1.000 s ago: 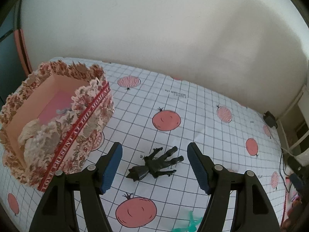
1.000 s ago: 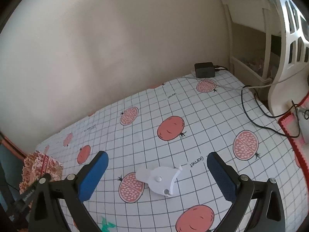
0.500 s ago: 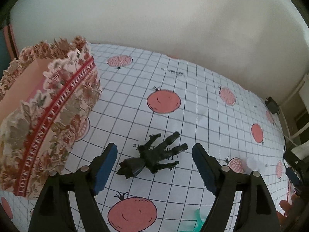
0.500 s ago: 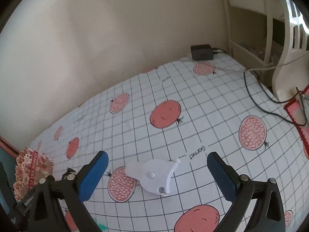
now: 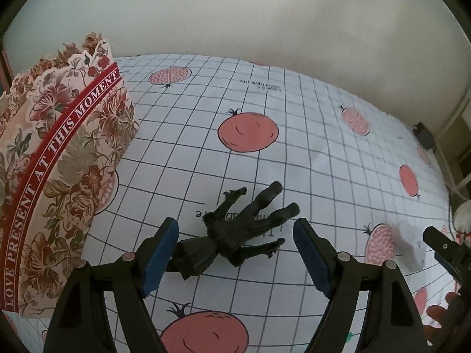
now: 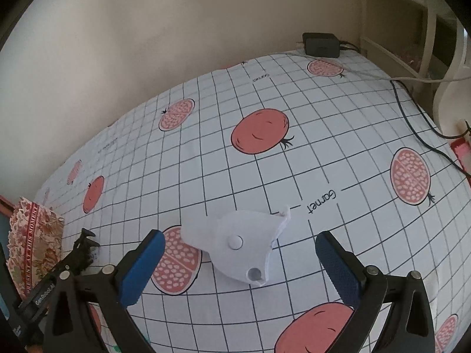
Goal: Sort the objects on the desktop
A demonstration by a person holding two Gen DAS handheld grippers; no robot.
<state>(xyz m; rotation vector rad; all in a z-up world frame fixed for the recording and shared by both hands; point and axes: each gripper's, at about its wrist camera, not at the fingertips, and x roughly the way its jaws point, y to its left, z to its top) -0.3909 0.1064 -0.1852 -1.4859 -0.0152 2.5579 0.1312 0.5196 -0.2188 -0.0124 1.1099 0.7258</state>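
Observation:
A black toy hand (image 5: 235, 232) lies on the pomegranate-print tablecloth, its wrist end between the blue pads of my open left gripper (image 5: 235, 253). A white flat plastic piece with a round button (image 6: 238, 244) lies on the cloth between the pads of my open right gripper (image 6: 240, 267). A floral paper box (image 5: 56, 170) with a red band stands to the left of the left gripper; it also shows at the far left of the right wrist view (image 6: 35, 235). Neither gripper touches its object.
A black power adapter (image 6: 321, 44) with cables sits at the table's far right edge, next to white shelving (image 6: 450, 58). A black cable (image 6: 418, 129) runs across the right side. The wall stands behind the table. The right gripper shows at the left wrist view's right edge (image 5: 447, 253).
Both grippers have come lower and closer to their objects. The black hand now sits partly between the left pads, and the white piece between the right pads. Both stay open.

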